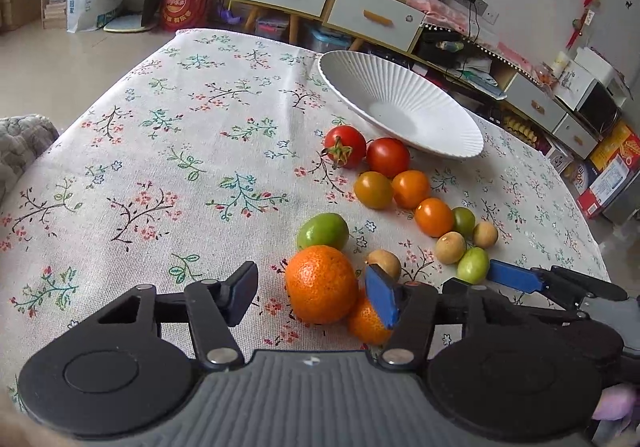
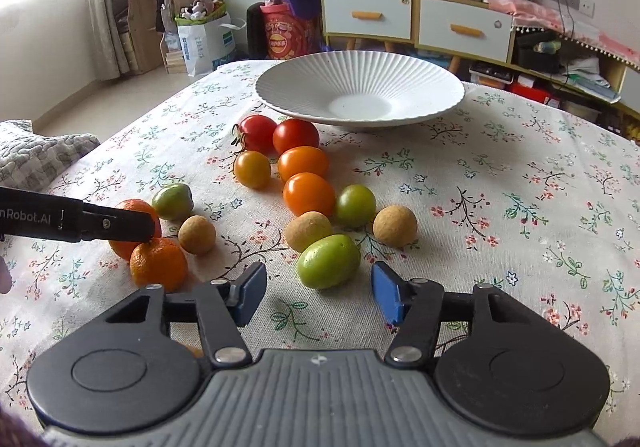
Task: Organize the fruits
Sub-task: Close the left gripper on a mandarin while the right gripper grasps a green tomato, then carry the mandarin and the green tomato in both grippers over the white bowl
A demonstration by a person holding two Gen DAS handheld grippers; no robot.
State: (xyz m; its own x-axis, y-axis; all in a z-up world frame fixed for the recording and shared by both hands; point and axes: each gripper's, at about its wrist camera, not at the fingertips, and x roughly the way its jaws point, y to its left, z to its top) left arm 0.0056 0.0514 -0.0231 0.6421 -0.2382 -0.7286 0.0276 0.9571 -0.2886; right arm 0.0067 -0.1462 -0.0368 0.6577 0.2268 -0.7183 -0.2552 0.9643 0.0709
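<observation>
Fruits lie loose on the flowered tablecloth in front of a white ribbed bowl [image 1: 404,107] [image 2: 360,87]. My left gripper [image 1: 314,297] straddles a large orange [image 1: 320,283]. Its right pad sits against the orange and its left pad stands apart, so it is open. A smaller orange [image 1: 366,321] lies behind the right pad. My right gripper [image 2: 318,297] is open with a green fruit [image 2: 328,261] just ahead of its pads, untouched. One left finger [image 2: 120,225] shows over the two oranges [image 2: 158,263] in the right wrist view.
Two red tomatoes [image 2: 276,133], orange and yellow ones [image 2: 308,193], green fruits [image 2: 172,201] and several tan round fruits [image 2: 394,221] lie between the grippers and the bowl. A grey cushion [image 2: 40,155] is at the left table edge. Shelves and drawers stand behind.
</observation>
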